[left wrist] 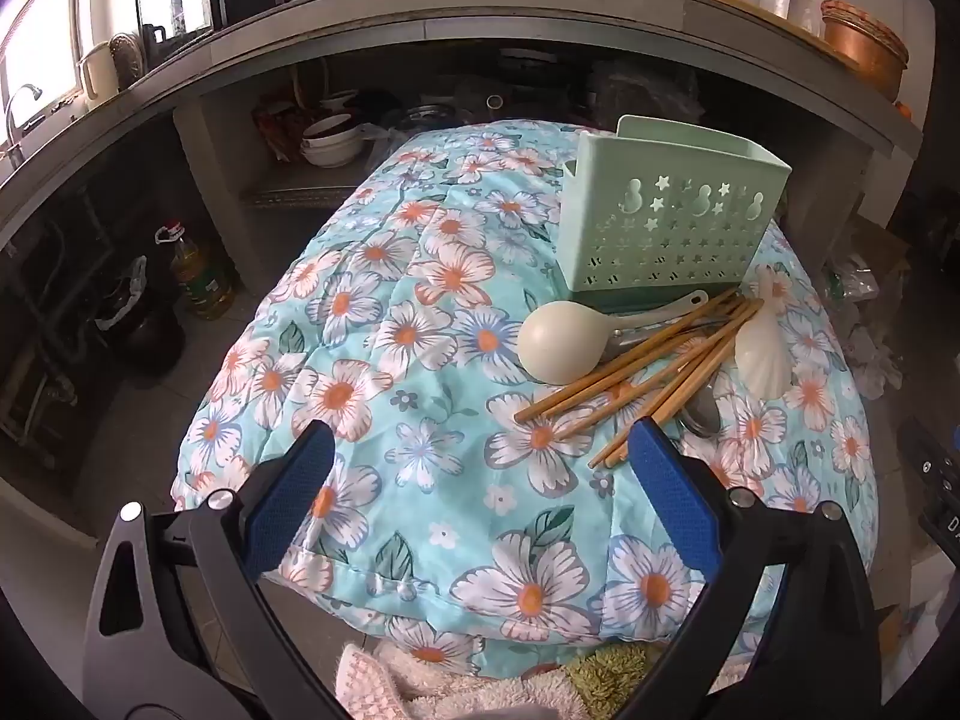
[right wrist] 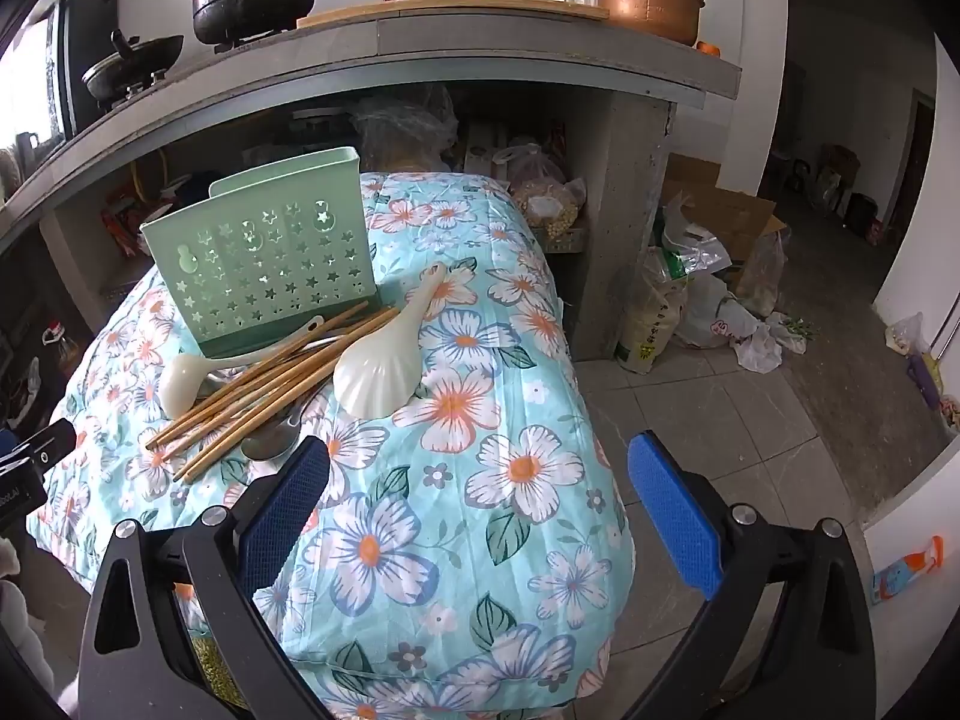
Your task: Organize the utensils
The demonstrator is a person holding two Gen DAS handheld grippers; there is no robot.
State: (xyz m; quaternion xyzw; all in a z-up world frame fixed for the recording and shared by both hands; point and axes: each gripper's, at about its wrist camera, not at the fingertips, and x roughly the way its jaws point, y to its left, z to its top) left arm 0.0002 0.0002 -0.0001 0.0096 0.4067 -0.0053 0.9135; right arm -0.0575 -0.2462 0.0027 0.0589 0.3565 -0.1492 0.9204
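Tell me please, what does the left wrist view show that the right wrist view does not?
Only the left wrist view shows the stacked bowls under the counter and a tap by the window. Only the right wrist view shows the tiled floor with bags and a cardboard box. Both show the green utensil holder, the chopsticks, two pale spoons and the floral cloth, each between its own open gripper.

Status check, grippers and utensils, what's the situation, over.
Left gripper and right gripper open, empty. Chopsticks and spoons piled loose before green holder. Nothing blocking.
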